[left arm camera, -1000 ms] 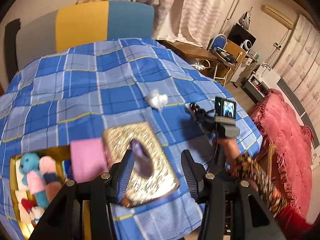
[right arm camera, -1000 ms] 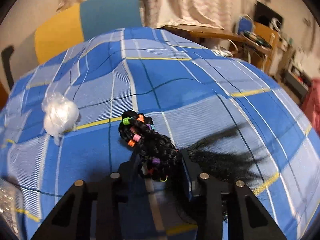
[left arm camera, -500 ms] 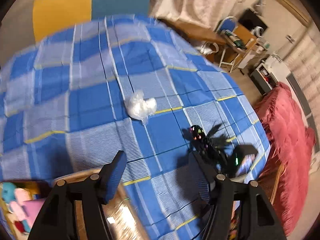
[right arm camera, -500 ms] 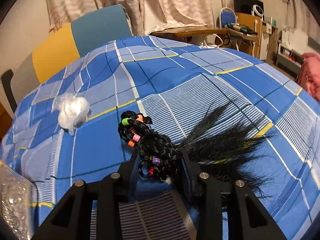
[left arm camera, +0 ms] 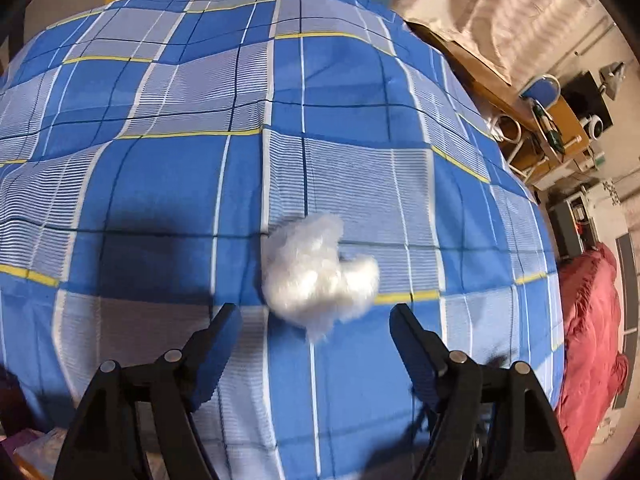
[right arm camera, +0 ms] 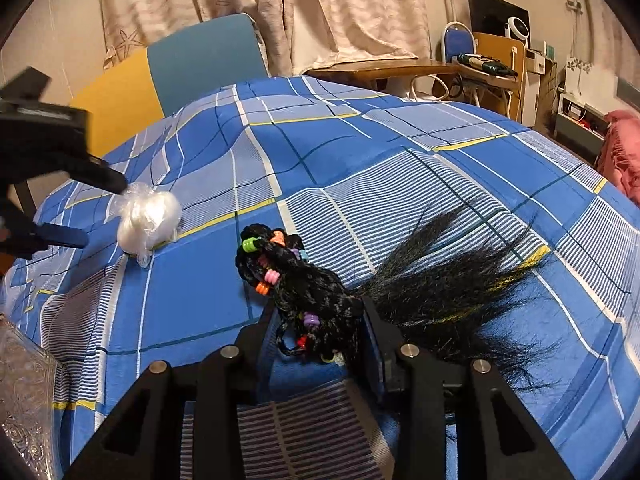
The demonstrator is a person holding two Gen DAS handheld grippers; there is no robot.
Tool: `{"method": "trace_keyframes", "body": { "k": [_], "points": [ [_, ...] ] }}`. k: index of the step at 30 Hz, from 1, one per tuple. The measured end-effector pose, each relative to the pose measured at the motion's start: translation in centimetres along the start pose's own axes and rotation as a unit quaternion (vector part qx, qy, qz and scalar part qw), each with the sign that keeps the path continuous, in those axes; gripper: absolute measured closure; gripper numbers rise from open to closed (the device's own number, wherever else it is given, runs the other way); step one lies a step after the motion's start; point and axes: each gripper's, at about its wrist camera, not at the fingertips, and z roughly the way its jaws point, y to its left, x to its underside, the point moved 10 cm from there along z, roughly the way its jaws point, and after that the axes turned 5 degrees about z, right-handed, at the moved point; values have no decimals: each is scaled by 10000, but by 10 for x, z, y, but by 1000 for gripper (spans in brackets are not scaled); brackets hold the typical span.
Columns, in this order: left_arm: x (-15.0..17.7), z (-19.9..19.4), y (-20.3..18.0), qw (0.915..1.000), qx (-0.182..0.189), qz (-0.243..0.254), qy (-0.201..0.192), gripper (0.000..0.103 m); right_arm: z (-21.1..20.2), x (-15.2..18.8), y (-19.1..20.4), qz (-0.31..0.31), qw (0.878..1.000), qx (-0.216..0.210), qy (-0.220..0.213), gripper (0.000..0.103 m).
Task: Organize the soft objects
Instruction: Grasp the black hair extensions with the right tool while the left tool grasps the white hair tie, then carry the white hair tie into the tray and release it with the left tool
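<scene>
L gripper [left arm camera: 314,344] just opening by white fluff [left arm camera: 320,276]; R gripper [right arm camera: 318,332] clamps braid [right arm camera: 296,280].

Your left gripper [left arm camera: 314,320] tilts steeply down, its jaws just opened wide with nothing pressed between them, while your right gripper [right arm camera: 318,320] sits clamped on the black braided hairpiece [right arm camera: 296,284].

One white fluffy wad [left arm camera: 320,272], one black beaded braid [right arm camera: 296,292], two grippers, perhaps one glittery box [right arm camera: 24,396].
</scene>
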Motion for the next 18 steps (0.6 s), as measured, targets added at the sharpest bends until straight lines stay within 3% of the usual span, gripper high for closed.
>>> {"method": "trace_keyframes", "body": {
  "k": [8, 10, 15, 18],
  "points": [
    [-12, 36, 1, 9997, -189, 162, -7, 25, 1, 1, 1, -56, 10000, 44, -41, 63],
    [-10, 39, 4, 9993, -288, 232, 23, 43, 2, 1, 1, -76, 9999, 64, -47, 63],
    [-7, 32, -1, 9982, -222, 558, -84, 56, 2, 1, 2, -105, 9999, 95, -58, 63],
    [-6, 16, -6, 9974, -163, 670, -200, 58, 3, 1, 2, -117, 9998, 127, -67, 63]
  ]
}}
